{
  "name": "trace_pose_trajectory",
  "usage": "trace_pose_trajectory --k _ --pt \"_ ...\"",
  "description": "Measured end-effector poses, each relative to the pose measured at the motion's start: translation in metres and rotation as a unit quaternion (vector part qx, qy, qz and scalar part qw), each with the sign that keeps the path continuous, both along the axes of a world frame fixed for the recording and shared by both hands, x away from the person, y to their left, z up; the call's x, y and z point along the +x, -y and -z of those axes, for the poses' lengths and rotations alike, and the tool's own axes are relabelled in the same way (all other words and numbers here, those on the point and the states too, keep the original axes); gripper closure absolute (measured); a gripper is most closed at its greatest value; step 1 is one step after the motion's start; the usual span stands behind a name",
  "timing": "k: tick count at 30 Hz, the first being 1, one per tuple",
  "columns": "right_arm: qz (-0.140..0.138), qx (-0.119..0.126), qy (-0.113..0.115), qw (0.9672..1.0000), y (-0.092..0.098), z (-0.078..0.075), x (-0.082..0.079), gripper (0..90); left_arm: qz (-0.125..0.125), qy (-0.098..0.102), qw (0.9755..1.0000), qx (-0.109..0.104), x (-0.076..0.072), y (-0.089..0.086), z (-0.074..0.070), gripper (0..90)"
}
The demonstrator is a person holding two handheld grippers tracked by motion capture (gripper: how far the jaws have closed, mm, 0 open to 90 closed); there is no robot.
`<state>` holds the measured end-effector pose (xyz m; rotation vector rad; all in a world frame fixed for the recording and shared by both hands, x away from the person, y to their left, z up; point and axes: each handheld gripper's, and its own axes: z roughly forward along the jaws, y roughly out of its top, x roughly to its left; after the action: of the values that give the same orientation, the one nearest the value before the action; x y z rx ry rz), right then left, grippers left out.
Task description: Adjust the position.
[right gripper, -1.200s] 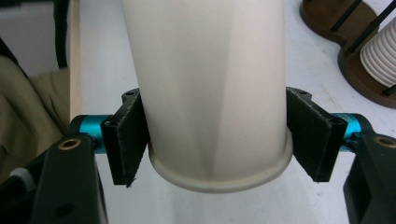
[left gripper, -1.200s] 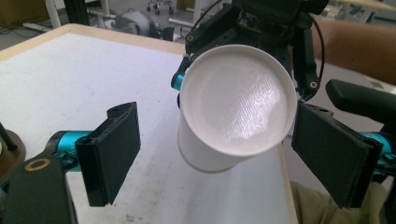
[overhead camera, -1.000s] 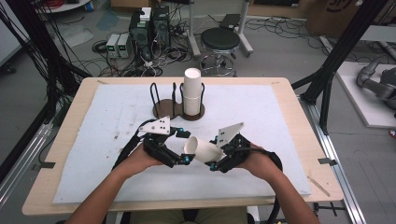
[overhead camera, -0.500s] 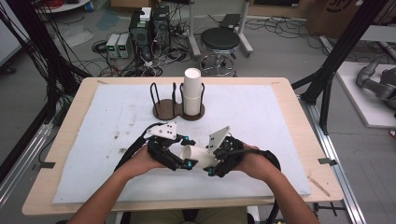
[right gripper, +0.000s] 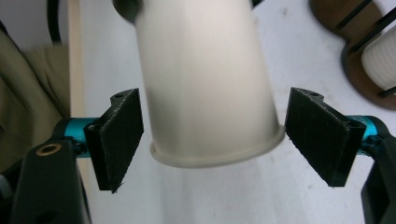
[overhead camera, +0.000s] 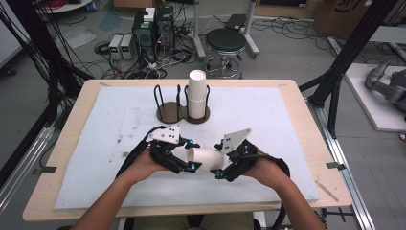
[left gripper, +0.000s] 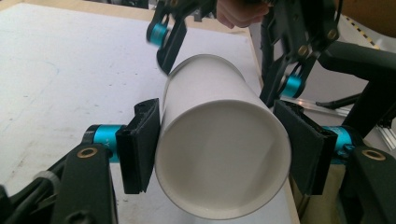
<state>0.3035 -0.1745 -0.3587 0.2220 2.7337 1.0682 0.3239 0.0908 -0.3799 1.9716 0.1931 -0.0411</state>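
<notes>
I see the white paper cup (overhead camera: pixel 206 159) lying sideways just above the white mat, near the tabletop's (overhead camera: pixel 297 103) front edge, between both claws. My left claw (left gripper: pixel 219 154) has just closed on the cup, pads pressing the wall near its open mouth. My right claw (right gripper: pixel 215 140) has just opened; its pads stand clear of the rim. Beyond, the cup stack (overhead camera: pixel 197 93) in the wooden holder (overhead camera: pixel 168 111) stands well apart, with open mat on both sides.

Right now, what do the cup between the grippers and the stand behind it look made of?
The cup looks like thin white paper or plastic, matte, with a rolled rim at one end; which one is hard to tell. The stand seems to be a dark brown wooden base, flat and dull, with thin black wire loops rising from it.
</notes>
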Motion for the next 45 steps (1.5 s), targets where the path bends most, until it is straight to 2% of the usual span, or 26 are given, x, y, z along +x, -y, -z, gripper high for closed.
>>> trace_pose_trajectory --k 2,3,4,7,10,11,12,15,20,24,25,26,29,32,37,39,45 --pt "0.005 0.04 0.003 0.9992 0.007 -0.004 -0.001 20.2 -0.004 -0.001 1.0 -0.009 0.001 -0.003 0.002 34.6" --pt "0.005 0.052 0.003 0.9986 0.009 -0.005 -0.001 20.2 -0.009 -0.002 0.9999 -0.014 0.002 -0.006 0.003 34.6" --pt "0.011 0.072 0.005 0.9973 0.013 -0.006 -0.002 20.2 -0.013 -0.003 0.9998 -0.017 0.003 -0.008 0.005 34.6" --pt "0.027 0.111 0.002 0.9935 0.021 -0.006 -0.002 20.2 -0.024 -0.004 0.9992 -0.032 0.003 -0.013 0.009 34.7" --pt "0.046 0.145 -0.004 0.9884 0.03 -0.003 -0.002 20.2 -0.033 0.0 0.9985 -0.043 0.003 -0.017 0.013 34.7" --pt "0.057 0.161 -0.006 0.9853 0.035 0.001 -0.002 20.3 -0.036 0.001 0.9983 -0.045 0.003 -0.018 0.015 34.6" --pt "0.057 0.161 -0.006 0.9853 0.035 0.001 -0.002 20.3 -0.037 0.004 0.9982 -0.047 0.003 -0.019 0.016 34.6" --pt "0.072 0.174 -0.013 0.982 0.042 0.007 -0.002 20.2 -0.046 0.004 0.9969 -0.063 0.003 -0.023 0.019 34.6" --pt "0.092 0.179 -0.013 0.9795 0.049 0.015 -0.004 20.2 -0.061 0.015 0.9936 -0.094 0.001 -0.028 0.024 34.5" --pt "0.109 0.201 -0.017 0.9734 0.055 0.022 -0.005 20.2 -0.068 0.021 0.9906 -0.118 0.001 -0.032 0.028 34.4" --pt "0.115 0.204 -0.01 0.9722 0.057 0.024 -0.004 20.2 -0.068 0.021 0.9897 -0.125 0.0 -0.033 0.028 34.4" --pt "0.11 0.208 -0.024 0.9716 0.058 0.026 -0.006 20.2 -0.068 0.022 0.9893 -0.127 0.0 -0.034 0.029 34.4" --pt "0.115 0.207 -0.016 0.9714 0.06 0.031 -0.006 20.2 -0.066 0.029 0.9876 -0.14 -0.001 -0.035 0.03 34.4" --pt "0.113 0.212 -0.019 0.9705 0.06 0.033 -0.007 20.2 -0.06 0.034 0.9869 -0.146 -0.003 -0.035 0.031 34.4" --pt "0.107 0.218 -0.028 0.9697 0.06 0.035 -0.007 20.2 -0.051 0.033 0.9858 -0.156 -0.005 -0.035 0.034 34.4" --pt "0.103 0.221 -0.04 0.969 0.059 0.036 -0.008 20.2 -0.048 0.032 0.986 -0.157 -0.006 -0.034 0.035 34.4" --pt "0.083 0.215 -0.053 0.9717 0.053 0.04 -0.007 20.2 -0.041 0.033 0.9848 -0.166 -0.008 -0.031 0.035 34.5"
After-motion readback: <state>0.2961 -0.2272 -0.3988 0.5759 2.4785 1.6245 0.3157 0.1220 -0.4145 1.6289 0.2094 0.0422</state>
